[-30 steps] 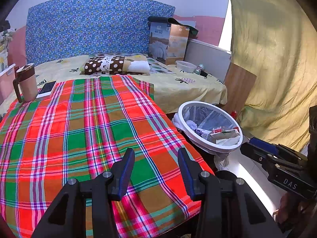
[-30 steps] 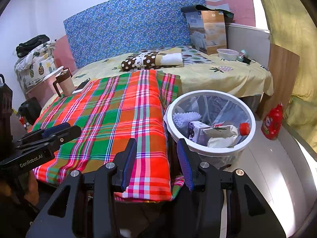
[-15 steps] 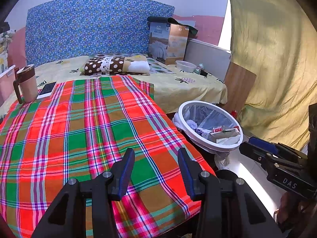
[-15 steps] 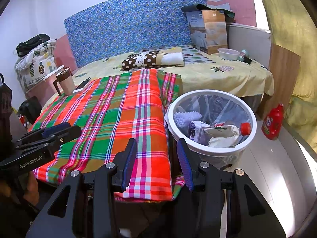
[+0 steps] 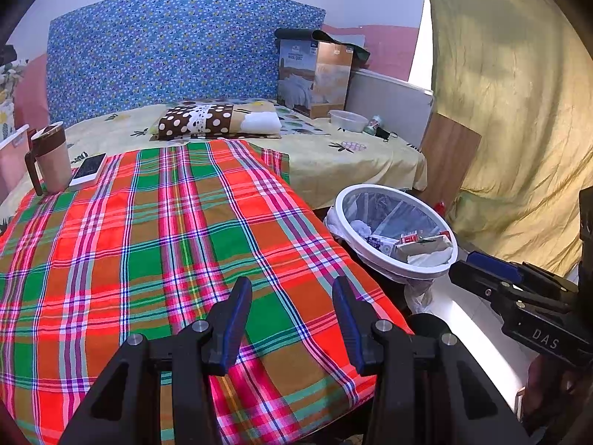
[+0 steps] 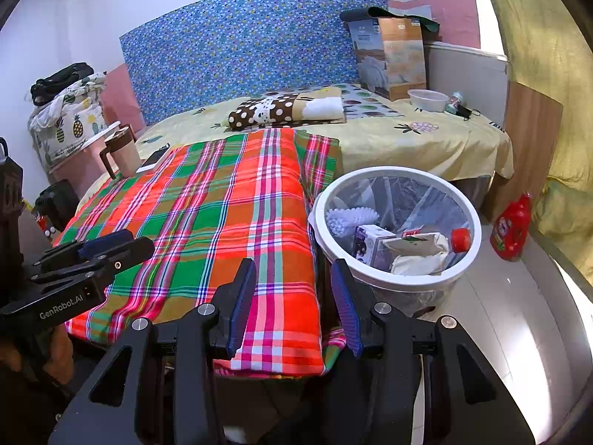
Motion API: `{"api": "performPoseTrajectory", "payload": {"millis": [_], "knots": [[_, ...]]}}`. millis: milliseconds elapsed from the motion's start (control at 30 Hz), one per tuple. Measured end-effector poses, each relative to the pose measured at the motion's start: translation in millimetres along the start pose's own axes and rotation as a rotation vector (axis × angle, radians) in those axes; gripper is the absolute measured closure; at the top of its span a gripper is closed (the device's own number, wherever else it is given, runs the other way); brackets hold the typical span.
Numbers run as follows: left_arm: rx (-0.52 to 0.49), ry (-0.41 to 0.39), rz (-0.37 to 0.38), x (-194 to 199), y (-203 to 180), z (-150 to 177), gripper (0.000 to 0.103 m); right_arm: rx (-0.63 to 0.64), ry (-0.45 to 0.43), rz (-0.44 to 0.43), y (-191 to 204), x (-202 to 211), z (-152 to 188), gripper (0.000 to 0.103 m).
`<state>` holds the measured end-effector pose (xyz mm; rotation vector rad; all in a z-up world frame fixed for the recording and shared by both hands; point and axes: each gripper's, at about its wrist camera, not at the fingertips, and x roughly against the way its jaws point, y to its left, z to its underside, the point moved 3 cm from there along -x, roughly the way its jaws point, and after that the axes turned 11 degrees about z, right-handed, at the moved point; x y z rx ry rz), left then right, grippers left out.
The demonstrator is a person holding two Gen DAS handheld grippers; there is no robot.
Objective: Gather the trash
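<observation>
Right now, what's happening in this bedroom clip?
A person holds two grippers over the foot of the bed, collecting trash. The left gripper and right gripper are both open and empty, above the plaid blanket. The white bin beside the bed already holds cartons, paper and a red-capped bottle. Neither gripper is touching anything.

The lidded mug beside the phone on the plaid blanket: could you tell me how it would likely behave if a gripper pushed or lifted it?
The mug looks tall and narrow on soft bedding, so a high push would probably tip it. Its handle sits off to one side, so it may swivel when nudged. Its smooth wall could slip between the fingers.
</observation>
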<state>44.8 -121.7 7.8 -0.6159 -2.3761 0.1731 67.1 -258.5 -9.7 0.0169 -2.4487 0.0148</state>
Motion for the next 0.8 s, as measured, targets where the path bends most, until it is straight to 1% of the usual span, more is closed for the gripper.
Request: {"api": "performPoseTrajectory", "payload": {"millis": [200, 333, 800], "knots": [[-0.003, 0.003, -0.006, -1.1, -1.5, 1.1, 0.058, 0.001, 0.001, -0.001, 1.5, -0.6, 0.5, 0.059], [-0.02, -0.001, -0.032, -0.9, -3.9, 1.4, 0.058, 0.001, 0.003, -0.002, 1.7, -1.3, 1.0, 0.059], [-0.023, -0.002, -0.013, -1.1, -6.4, 2.3, 0.058, 0.001, 0.004, -0.002, 1.7, -1.8, 1.1, 0.059]]}}
